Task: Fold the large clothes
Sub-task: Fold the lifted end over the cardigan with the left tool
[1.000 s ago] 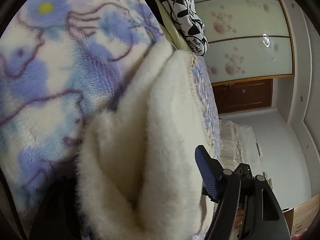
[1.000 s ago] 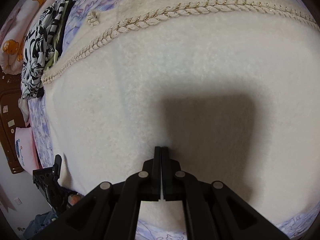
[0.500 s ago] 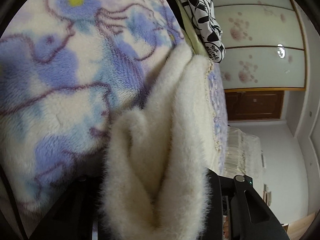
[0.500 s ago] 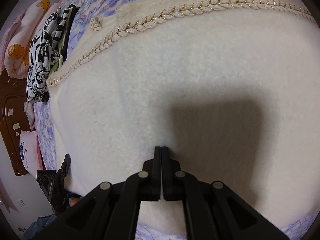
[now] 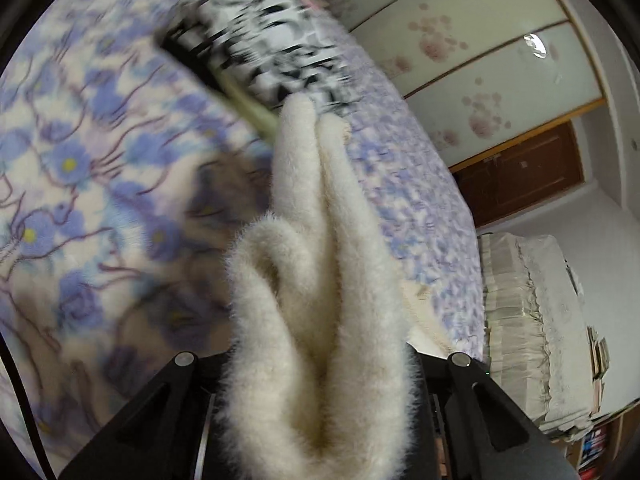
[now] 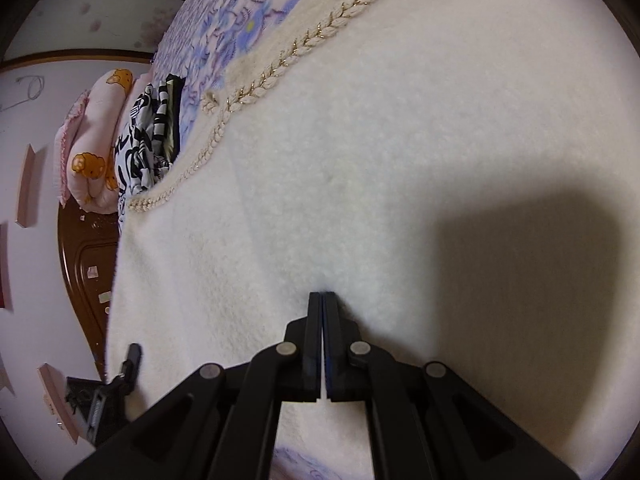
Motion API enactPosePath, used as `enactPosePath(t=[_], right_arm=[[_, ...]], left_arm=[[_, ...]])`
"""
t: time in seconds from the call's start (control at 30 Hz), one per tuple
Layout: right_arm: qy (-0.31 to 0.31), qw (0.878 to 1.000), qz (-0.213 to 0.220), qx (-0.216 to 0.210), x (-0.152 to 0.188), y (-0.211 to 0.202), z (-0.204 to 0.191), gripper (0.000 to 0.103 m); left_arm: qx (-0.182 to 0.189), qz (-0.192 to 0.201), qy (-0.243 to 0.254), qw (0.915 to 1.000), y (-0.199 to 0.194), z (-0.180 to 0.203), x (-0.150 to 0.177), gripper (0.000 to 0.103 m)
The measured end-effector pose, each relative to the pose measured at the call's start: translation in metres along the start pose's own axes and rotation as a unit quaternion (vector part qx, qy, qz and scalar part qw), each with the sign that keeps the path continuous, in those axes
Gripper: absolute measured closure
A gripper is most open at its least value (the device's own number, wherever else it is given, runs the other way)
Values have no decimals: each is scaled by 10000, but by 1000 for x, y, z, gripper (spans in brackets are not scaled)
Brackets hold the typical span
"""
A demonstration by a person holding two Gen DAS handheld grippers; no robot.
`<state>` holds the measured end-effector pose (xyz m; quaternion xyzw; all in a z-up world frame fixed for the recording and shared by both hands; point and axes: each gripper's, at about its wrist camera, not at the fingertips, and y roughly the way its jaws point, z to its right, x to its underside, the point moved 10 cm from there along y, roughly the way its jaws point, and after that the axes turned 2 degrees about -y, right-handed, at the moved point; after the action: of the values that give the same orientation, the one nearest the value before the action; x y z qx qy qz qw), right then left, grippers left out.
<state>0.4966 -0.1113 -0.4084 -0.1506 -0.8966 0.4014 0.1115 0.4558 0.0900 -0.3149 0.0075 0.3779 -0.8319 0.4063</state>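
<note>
Spread beneath both tongs: a bed blanket (image 5: 80, 200) in blue-and-lilac flowers. Lying flat on it under the right tongs (image 6: 322, 300): a cream fleece garment (image 6: 360, 160) with braided trim (image 6: 280, 68), its far edge bunched up between the left tongs (image 5: 320, 380). Beyond the left tongs, near the garment's far tip: a folded black-and-white printed cloth (image 5: 272, 52). Left tongs closing, thick fleece folds pinched between. Right tongs pressed fully together, tips resting on the fleece, nothing visibly gripped.
</note>
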Motion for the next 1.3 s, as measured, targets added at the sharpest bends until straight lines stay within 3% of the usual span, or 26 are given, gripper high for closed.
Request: enactPosePath(t=[0.1, 0.3, 0.63, 0.83, 0.97, 1.03, 1.13, 1.23, 1.3], right_arm=[[195, 9994, -224, -197, 1, -2, -2, 103], [-236, 9974, -589, -352, -5, -2, -9, 103], [-452, 9935, -570, -877, -27, -21, 2, 103], [29, 9911, -512, -1226, -44, -50, 41, 103], [-74, 9918, -211, -1258, -61, -90, 63, 103], [-173, 9919, 56, -1255, -76, -117, 74, 103], [-251, 9906, 419, -1279, -97, -156, 90, 103], [-377, 9930, 767, -815, -115, -185, 116, 103], [-210, 9932, 826, -794, -123, -199, 131, 103]], left_arm=[[22, 190, 294, 9994, -9, 45, 13, 87], [4, 339, 744, 9967, -5, 126, 57, 87], [-58, -198, 1294, 9914, 56, 215, 163, 87], [-321, -275, 1658, 9853, 83, 244, 212, 86], [-792, -491, 2297, 9688, 104, 253, 246, 86], [-842, -610, 2371, 9659, 113, 254, 259, 85], [-947, -809, 2689, 9551, 129, 257, 285, 85], [-1290, -909, 3188, 9346, 146, 256, 309, 85], [-1503, -825, 3610, 9167, 151, 255, 325, 85]])
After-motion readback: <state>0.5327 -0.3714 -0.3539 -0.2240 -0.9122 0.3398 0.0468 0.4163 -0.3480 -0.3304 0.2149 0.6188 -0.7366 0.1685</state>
